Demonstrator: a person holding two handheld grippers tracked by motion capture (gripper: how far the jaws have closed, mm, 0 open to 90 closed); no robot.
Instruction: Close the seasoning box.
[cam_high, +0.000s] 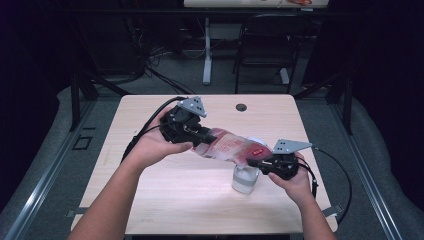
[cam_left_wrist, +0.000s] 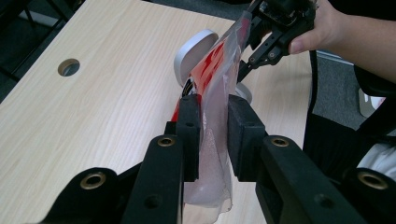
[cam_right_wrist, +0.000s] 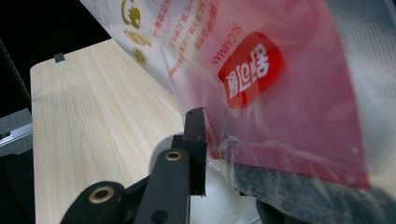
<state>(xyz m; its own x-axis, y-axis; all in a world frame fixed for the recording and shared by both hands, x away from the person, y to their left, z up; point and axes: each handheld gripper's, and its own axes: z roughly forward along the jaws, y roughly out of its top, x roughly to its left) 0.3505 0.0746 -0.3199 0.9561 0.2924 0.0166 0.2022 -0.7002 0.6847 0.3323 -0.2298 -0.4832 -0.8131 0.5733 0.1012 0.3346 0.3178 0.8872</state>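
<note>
Above the table's (cam_high: 150, 210) centre, the left gripper (cam_high: 196, 134) at 10 o'clock and the right gripper (cam_high: 256, 163) at 4 o'clock each clamp an end of the red-printed plastic bag (cam_high: 230, 147), seemingly to hold it over the white container (cam_high: 245, 179).

The plastic bag (cam_right_wrist: 280, 84) reads "SUGARMAN"; its other print is illegible.
</note>
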